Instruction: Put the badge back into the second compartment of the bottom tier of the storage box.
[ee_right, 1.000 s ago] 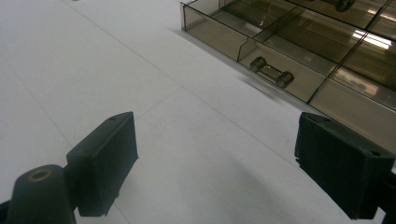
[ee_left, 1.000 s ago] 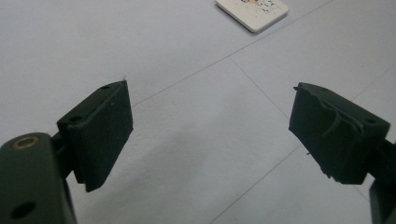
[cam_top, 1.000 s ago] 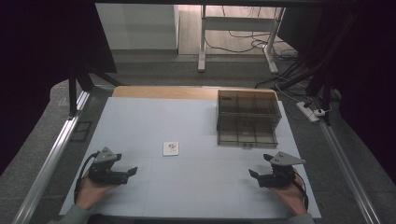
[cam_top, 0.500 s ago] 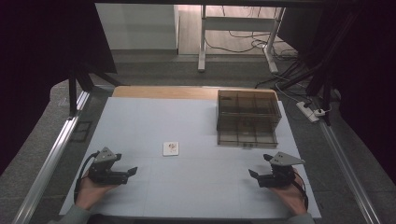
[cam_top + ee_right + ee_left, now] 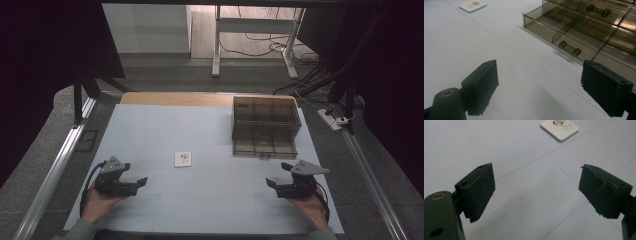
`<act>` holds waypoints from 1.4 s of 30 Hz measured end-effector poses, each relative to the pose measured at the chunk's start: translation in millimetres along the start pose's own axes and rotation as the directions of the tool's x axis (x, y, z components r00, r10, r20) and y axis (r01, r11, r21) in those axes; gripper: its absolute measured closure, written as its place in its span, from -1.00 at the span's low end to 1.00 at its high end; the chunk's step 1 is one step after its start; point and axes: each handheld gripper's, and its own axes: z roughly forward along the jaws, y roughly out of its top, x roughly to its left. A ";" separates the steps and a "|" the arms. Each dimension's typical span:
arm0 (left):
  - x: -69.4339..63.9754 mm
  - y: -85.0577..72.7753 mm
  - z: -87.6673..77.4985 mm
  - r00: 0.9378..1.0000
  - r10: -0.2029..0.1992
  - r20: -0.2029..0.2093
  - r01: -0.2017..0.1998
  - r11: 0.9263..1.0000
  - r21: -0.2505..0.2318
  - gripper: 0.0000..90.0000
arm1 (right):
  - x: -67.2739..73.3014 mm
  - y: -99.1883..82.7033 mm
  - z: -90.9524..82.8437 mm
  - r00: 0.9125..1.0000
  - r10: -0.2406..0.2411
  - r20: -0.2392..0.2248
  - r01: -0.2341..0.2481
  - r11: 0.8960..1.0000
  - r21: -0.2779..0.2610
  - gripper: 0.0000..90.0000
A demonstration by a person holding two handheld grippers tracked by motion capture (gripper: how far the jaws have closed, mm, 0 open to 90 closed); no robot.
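- At the near left of the table (image 5: 210, 200), the left hand (image 5: 97, 207) holds the left gripper (image 5: 141, 182), jaws spread wide with nothing between them, low over the pale surface.
- At the near right, the right hand (image 5: 311, 210) holds the right gripper (image 5: 271, 183), jaws likewise wide apart and empty, tips pointing inward toward the table's middle.
- A small white card (image 5: 183, 159) with a printed picture lies flat on the table, farther off than both grippers and between them, nearer the left one; it is apart from both. In the left gripper view the card (image 5: 559, 128) sits ahead and to the right of the open jaws.
- Farther right stands a smoky clear drawer box (image 5: 265, 126), beyond the right gripper. In the right gripper view its front drawer handle (image 5: 569, 49) shows, with another handle (image 5: 598, 10) higher up.
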 end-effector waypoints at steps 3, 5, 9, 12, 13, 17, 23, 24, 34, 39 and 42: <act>-2.7 2.0 1.3 1.000 0.005 -0.006 -0.005 1.000 -0.001 -0.70 | -0.4 3.9 2.2 1.000 -0.001 -0.013 0.001 1.000 0.002 -0.64; -5.1 3.4 1.0 1.000 0.016 -0.006 -0.016 1.000 -0.003 -0.70 | 0.6 6.6 4.4 1.000 -0.013 -0.024 0.013 1.000 0.007 -0.64; -6.2 4.5 1.0 1.000 0.030 -0.002 -0.030 1.000 -0.009 -0.70 | 4.8 14.0 7.7 0.998 -0.040 -0.038 0.040 0.999 0.011 -0.61; -5.4 4.1 1.7 0.999 0.037 0.001 -0.037 0.999 -0.007 -0.70 | 8.3 22.0 10.6 0.997 -0.049 -0.055 0.049 0.999 0.007 -0.59; -5.4 4.1 1.7 0.999 0.037 0.001 -0.037 0.999 -0.007 -0.69 | 9.6 25.0 12.2 0.997 -0.057 -0.059 0.058 0.998 0.008 -0.59; -6.0 4.8 3.6 0.999 0.047 0.010 -0.047 0.999 -0.006 -0.69 | 14.7 35.1 18.1 0.994 -0.072 -0.078 0.074 0.997 0.020 -0.59; -6.0 5.3 6.6 0.998 0.056 0.011 -0.056 0.998 0.005 -0.69 | 17.6 43.8 25.1 0.991 -0.091 -0.098 0.094 0.995 0.024 -0.59; -7.0 5.4 7.8 0.998 0.061 0.013 -0.061 0.998 0.012 -0.69 | 17.9 45.1 26.5 0.991 -0.092 -0.100 0.095 0.995 0.028 -0.59; -7.7 6.4 9.1 0.998 0.067 0.015 -0.067 0.998 0.012 -0.70 | 23.6 55.0 38.2 0.985 -0.112 -0.129 0.116 0.993 0.029 -0.59; -7.6 6.5 9.6 0.998 0.069 0.015 -0.069 0.998 0.011 -0.69 | 27.3 61.7 49.3 0.981 -0.123 -0.152 0.128 0.991 0.026 -0.58; -7.5 6.4 9.6 0.998 0.066 0.015 -0.067 0.998 0.012 -0.69 | 29.6 65.6 57.8 0.978 -0.120 -0.170 0.125 0.992 0.020 -0.58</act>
